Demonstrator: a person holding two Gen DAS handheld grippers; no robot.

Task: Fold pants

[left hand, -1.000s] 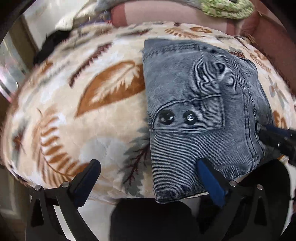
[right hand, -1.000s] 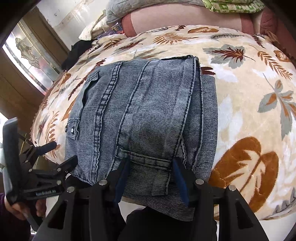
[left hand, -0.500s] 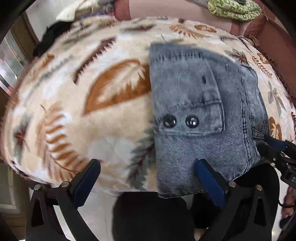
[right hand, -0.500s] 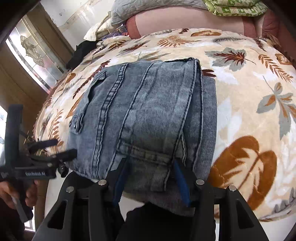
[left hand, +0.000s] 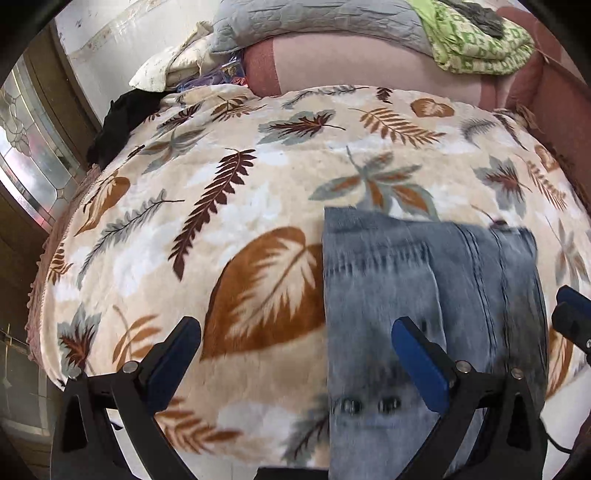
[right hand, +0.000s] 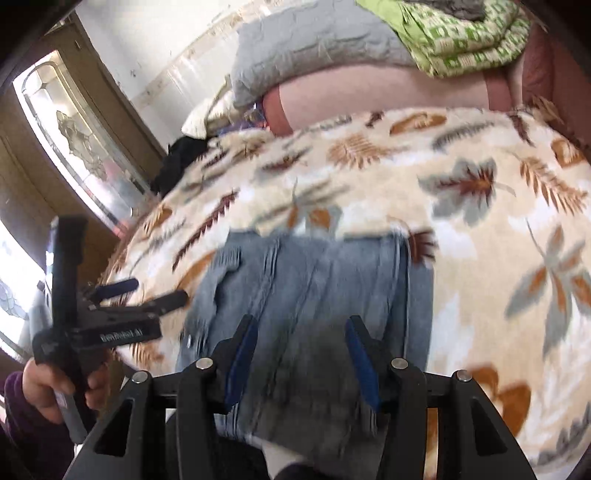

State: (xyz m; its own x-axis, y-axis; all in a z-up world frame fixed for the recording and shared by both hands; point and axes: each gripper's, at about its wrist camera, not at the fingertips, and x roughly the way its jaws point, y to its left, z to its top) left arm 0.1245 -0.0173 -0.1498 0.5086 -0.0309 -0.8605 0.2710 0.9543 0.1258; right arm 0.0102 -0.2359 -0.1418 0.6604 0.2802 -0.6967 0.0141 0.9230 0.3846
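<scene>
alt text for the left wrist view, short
Folded grey-blue denim pants lie on a leaf-print fleece blanket. The left tool hovers open above, one finger over the pants; pillows sit behind.

Left gripper (left hand: 295, 354): black plastic frame with triangular cut-outs, silver round screw heads at the finger pivots, and flat dark-blue pads on its fingers (left hand: 419, 363). Right gripper (right hand: 301, 350): same black frame, same silver screws, blue pads on the inner faces of its fingers (right hand: 360, 356). Seen from the right wrist camera, the left unit had a long black handle bar and white lettering on its body, too blurred to read. Hand (right hand: 44, 387) on that handle emerged from a dark purple sleeve (right hand: 14, 413).
</scene>
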